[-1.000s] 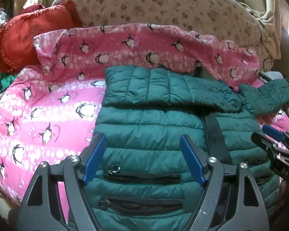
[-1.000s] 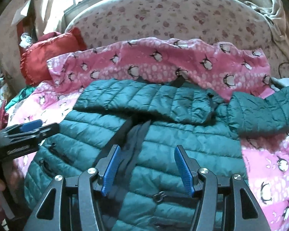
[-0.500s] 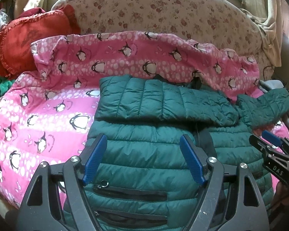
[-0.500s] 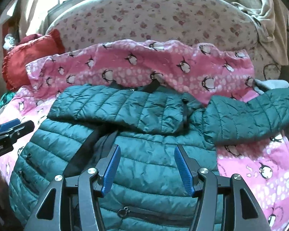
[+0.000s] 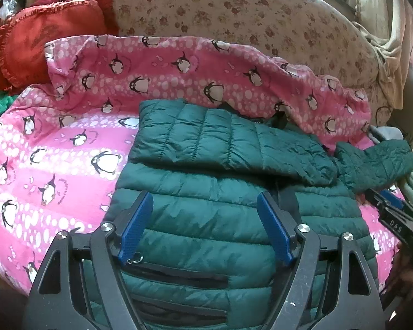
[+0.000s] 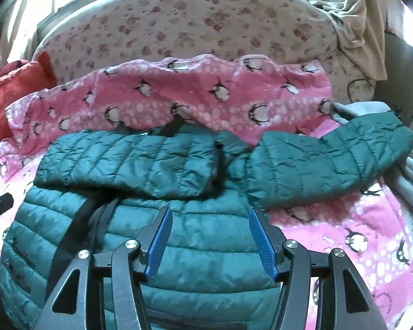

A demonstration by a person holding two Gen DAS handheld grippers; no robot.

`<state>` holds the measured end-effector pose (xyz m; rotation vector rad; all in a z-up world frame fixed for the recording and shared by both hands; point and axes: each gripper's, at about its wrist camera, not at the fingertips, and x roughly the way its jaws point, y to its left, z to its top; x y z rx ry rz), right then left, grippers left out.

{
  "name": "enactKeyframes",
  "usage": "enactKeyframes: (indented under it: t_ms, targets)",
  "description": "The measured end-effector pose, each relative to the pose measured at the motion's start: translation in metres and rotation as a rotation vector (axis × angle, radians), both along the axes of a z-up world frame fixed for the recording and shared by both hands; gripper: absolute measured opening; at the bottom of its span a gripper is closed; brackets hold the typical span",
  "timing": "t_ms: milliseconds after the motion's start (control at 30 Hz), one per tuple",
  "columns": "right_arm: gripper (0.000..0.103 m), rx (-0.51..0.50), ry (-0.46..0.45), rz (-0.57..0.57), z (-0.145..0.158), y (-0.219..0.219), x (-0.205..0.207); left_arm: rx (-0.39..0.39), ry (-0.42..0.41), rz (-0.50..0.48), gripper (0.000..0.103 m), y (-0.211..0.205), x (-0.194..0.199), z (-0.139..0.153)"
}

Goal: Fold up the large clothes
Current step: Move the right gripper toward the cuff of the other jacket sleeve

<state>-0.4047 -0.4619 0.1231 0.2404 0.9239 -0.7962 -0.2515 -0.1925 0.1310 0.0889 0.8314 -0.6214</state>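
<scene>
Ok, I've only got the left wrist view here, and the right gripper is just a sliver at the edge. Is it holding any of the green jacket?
Observer: No. The right gripper is open with nothing between its pads, hanging over the jacket body.
Operator: And the sleeve that isn't folded in, where does its cuff end up?
Observer: That sleeve stretches out to the right across the penguin blanket, and its cuff rests on a grey fabric at the bed's edge.

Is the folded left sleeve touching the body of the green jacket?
Touching. In the left wrist view the folded sleeve lies flat across the jacket body, with no gap at its lower edge.
</scene>
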Motion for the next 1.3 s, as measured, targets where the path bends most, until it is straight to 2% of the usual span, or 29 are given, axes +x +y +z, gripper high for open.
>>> enactKeyframes:
  t_ms: [667, 867, 1067, 1300]
  targets:
    - [0.056, -0.107, 0.047, -0.124, 0.017, -0.081, -0.046, -0.002, 0.04, -0.015, 0.079, -0.014, -0.005, -0.006]
    - [0.056, -0.102, 0.031, -0.187, 0.02, -0.11, -0.063, 0.002, 0.062, -0.017, 0.079, -0.018, -0.008, -0.011]
    - [0.056, -0.087, 0.024, -0.25, 0.022, -0.136, -0.081, 0.016, 0.031, -0.034, 0.079, -0.027, -0.013, -0.009]
    - [0.056, -0.09, 0.03, -0.289, 0.025, -0.157, -0.094, 0.015, 0.041, -0.033, 0.079, -0.031, -0.012, -0.013]
